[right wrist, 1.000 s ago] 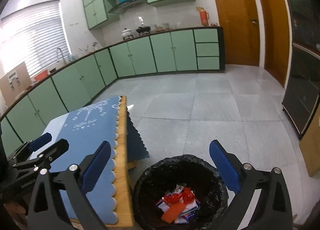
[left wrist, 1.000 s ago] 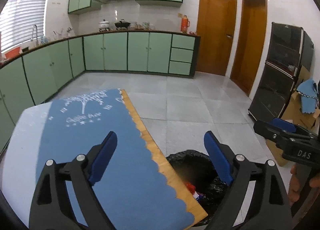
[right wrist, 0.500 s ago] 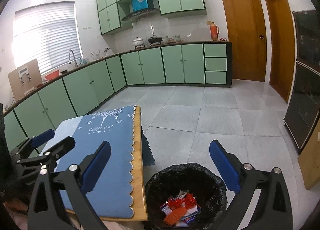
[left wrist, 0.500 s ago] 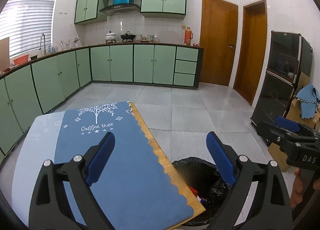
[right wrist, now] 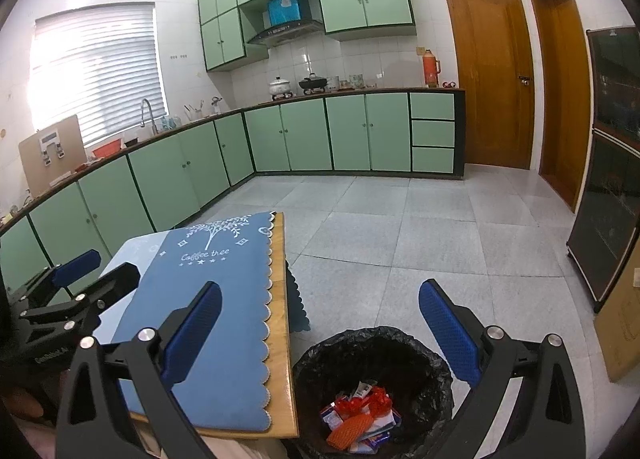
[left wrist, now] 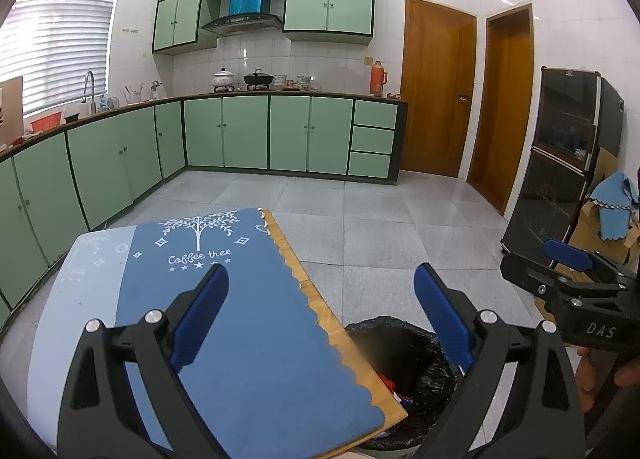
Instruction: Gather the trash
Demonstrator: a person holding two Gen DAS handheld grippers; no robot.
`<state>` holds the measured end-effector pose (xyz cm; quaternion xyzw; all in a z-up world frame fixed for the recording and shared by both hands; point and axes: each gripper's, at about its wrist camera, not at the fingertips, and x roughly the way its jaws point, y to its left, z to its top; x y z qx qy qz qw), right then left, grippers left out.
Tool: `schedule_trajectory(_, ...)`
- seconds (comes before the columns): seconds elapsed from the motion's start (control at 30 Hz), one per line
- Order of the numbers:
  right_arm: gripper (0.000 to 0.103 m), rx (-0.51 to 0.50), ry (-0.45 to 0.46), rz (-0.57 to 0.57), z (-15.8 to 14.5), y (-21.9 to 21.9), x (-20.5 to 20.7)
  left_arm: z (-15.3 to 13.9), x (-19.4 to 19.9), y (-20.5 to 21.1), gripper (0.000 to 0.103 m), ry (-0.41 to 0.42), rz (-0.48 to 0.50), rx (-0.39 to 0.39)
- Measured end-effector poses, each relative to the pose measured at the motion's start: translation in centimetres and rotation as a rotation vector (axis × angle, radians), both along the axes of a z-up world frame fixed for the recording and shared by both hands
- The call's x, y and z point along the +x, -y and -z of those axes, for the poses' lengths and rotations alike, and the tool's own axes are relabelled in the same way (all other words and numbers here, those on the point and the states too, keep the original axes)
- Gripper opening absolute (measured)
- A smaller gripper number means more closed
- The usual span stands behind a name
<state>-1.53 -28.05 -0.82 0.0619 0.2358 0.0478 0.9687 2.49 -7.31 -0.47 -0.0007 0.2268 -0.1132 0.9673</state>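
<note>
A small wooden table [right wrist: 280, 343] stands on a pale grey tiled floor [right wrist: 436, 243]. A dark blue scalloped-edge cloth [right wrist: 224, 291] printed with a white tree and the words "Coffee tree" lies flat on the tabletop, leaving a bare wood strip along the right edge. A round bin lined with a black plastic bag [right wrist: 432, 367] stands on the floor just beside the table's corner.

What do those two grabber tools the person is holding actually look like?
Both the left gripper and the right gripper have black angular frames with silver bolts and two fingers faced with textured blue pads. White lettering on the right one's body reads DAS.
</note>
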Motion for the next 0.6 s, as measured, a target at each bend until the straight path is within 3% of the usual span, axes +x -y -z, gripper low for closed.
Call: schedule_trajectory(0.6,0.097,0.002,0.001,-0.009,-0.07,0.04,0.27,-0.44,-0.36,-0.20,0.091,0.001,-0.005,-0.002)
